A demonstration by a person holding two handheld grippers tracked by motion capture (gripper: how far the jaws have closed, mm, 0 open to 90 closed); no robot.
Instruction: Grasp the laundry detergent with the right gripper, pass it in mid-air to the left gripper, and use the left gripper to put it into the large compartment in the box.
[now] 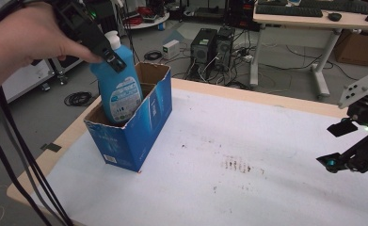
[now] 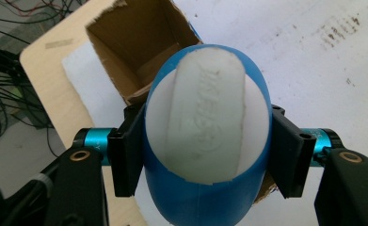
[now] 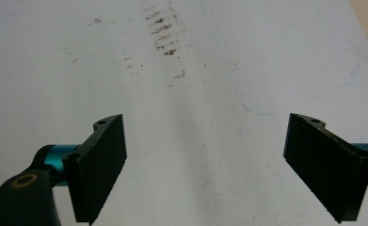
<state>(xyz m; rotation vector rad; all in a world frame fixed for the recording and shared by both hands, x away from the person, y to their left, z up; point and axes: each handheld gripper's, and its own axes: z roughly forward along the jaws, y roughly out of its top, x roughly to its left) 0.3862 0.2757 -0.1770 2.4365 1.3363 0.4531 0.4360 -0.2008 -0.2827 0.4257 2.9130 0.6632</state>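
High view: left jaws (image 1: 107,52) pinch blue bottle (image 1: 118,89) standing partly inside open cardboard box (image 1: 139,132); right jaws (image 1: 337,146) spread.

The high view looks forward and down over the white-covered worktop (image 1: 247,155). Both gripper views look steeply down, close; the left shares the open blue cardboard box (image 2: 139,44).
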